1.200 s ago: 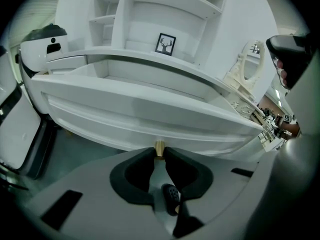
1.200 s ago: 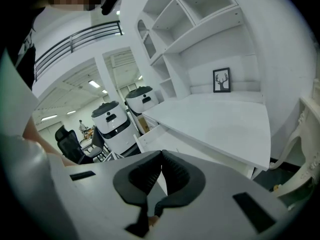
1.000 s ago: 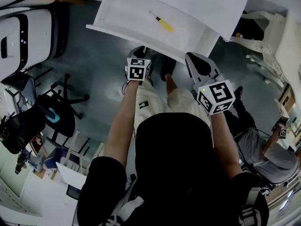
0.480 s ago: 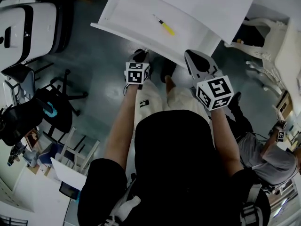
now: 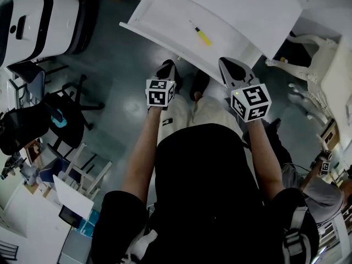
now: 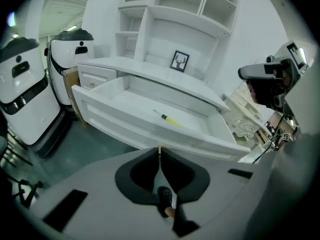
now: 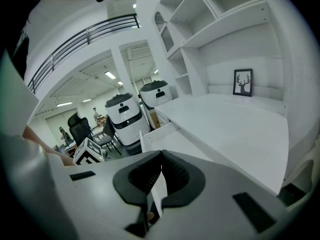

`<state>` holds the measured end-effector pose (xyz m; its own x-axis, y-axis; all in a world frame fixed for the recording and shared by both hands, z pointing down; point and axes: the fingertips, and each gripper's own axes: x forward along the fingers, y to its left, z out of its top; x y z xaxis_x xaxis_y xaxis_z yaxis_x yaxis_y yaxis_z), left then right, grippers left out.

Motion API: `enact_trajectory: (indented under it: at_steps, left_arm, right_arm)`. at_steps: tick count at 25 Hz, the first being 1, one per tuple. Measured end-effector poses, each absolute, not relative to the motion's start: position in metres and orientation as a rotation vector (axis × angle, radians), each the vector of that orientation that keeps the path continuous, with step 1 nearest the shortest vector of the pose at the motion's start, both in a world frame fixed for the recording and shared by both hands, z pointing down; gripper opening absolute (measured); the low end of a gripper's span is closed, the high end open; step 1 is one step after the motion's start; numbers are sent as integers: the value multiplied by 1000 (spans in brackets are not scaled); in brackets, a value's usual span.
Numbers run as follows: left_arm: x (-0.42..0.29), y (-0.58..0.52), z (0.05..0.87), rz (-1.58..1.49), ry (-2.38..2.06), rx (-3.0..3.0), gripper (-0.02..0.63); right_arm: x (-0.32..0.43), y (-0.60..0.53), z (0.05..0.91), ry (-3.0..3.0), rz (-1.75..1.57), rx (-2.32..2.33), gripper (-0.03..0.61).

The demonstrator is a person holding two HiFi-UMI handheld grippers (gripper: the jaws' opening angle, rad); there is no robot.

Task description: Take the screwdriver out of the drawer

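Head view: the slim yellow-handled screwdriver [image 5: 201, 34] lies loose in the open white drawer [image 5: 159, 15], upper centre of the frame. My left tool [image 5: 167, 70] and right tool [image 5: 231, 70] hang just short of the drawer front.

Left gripper view: the jaws are closing on nothing, tips nearly touching. I'd spread them before reaching in, then straddle the handle squarely.

Right gripper view: the jaws are together and empty, facing the white counter [image 7: 240, 124].

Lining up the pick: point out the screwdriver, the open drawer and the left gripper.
screwdriver [image 6: 174, 120]: left gripper view, on its yellow handle.
drawer [image 6: 125, 126]: left gripper view, on its front panel.
left gripper [image 6: 160, 148]: left gripper view, between the fingertips; jaws closing, nothing between them.
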<state>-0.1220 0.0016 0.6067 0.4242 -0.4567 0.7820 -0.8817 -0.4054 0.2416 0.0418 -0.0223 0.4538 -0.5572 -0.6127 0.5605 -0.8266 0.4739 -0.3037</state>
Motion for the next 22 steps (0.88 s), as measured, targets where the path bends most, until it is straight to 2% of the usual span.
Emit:
enact_trajectory:
  at_steps: [13, 15, 22]
  left_arm:
    - [-105, -20, 522, 711, -1179, 2152, 28]
    - [-100, -26, 512, 699, -1179, 2178, 29]
    - [-90, -37, 502, 665, -1172, 2187, 29]
  right_arm:
    - [36, -47, 493, -2270, 739, 1131, 18]
    - [35, -52, 506, -2248, 748, 1112, 53]
    - [31, -73, 550, -2179, 767, 1060, 92]
